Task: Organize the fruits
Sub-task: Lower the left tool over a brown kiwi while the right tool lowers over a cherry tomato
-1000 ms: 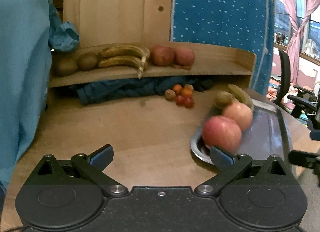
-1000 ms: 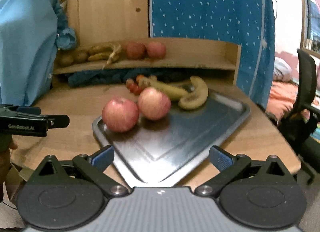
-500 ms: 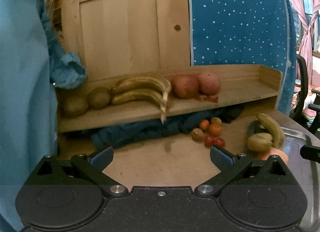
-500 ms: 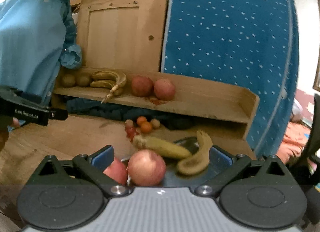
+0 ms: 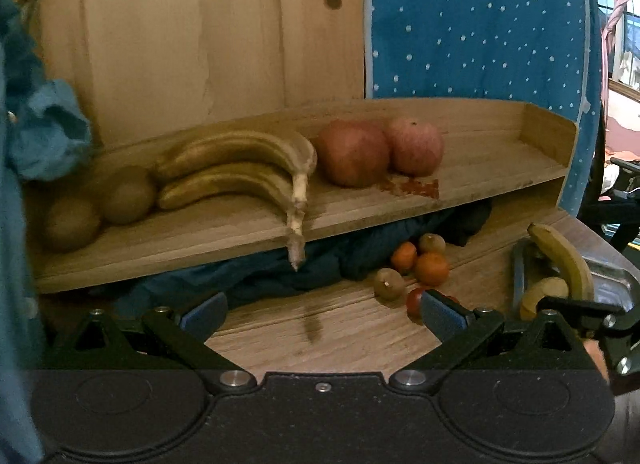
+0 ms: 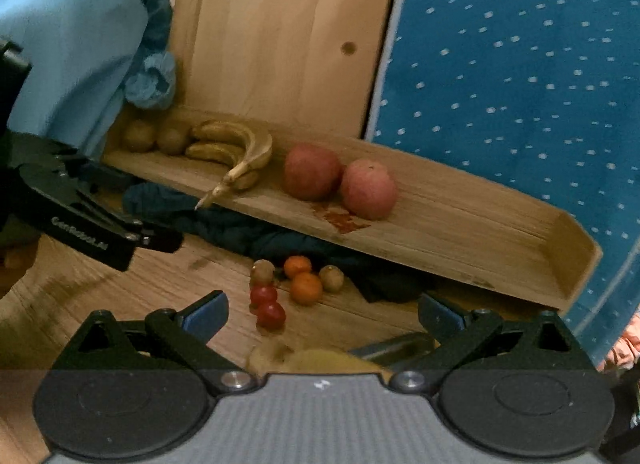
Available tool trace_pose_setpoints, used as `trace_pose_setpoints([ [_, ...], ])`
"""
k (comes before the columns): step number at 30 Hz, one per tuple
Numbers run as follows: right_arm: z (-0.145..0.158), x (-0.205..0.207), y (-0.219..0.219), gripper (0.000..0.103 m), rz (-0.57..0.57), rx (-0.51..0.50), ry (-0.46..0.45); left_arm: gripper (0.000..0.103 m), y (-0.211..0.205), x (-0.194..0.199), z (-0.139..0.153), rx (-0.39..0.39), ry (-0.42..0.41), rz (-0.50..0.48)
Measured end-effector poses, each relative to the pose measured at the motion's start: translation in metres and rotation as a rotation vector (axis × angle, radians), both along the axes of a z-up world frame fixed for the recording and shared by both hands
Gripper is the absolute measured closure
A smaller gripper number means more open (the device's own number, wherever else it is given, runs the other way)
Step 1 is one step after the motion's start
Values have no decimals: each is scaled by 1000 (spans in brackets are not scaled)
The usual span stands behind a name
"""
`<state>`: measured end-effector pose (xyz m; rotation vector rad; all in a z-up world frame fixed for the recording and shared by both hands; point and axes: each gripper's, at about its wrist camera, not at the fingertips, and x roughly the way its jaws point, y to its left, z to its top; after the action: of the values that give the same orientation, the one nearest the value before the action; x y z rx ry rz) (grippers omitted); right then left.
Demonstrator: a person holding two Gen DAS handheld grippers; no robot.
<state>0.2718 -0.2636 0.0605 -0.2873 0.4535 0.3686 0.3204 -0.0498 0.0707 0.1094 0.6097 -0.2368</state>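
A wooden shelf holds two kiwis, a bunch of bananas and two red apples. The shelf also shows in the right wrist view with the apples and bananas. Small oranges, kiwis and red tomatoes lie on the table below it. A metal tray at the right holds a banana. My left gripper is open and empty. My right gripper is open and empty above the tray's near fruit.
Dark blue cloth is stuffed under the shelf. A wooden panel and a blue dotted board stand behind it. A light blue sleeve hangs at the left. The wooden table lies in front.
Both grippers have tilted up and moved toward the shelf. The tray and its apples have dropped out of both views. Both grippers stay open.
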Motion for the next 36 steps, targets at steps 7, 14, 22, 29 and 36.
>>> trace_pose_setpoints([
  [7,-9,32,5,0,79,-32,63,1,-10,28,-16,-11,46,-18],
  [14,-20,53,12,1,127,-41,133,1,-16,51,-28,-58,124,-11],
  [22,-29,66,16,17,154,-48,181,5,-23,68,-37,-122,168,-44],
  [29,-35,78,21,37,192,-51,236,17,-27,78,-45,-137,201,-69],
  [36,-42,94,22,52,206,-42,313,28,-29,85,-48,-179,217,-94],
])
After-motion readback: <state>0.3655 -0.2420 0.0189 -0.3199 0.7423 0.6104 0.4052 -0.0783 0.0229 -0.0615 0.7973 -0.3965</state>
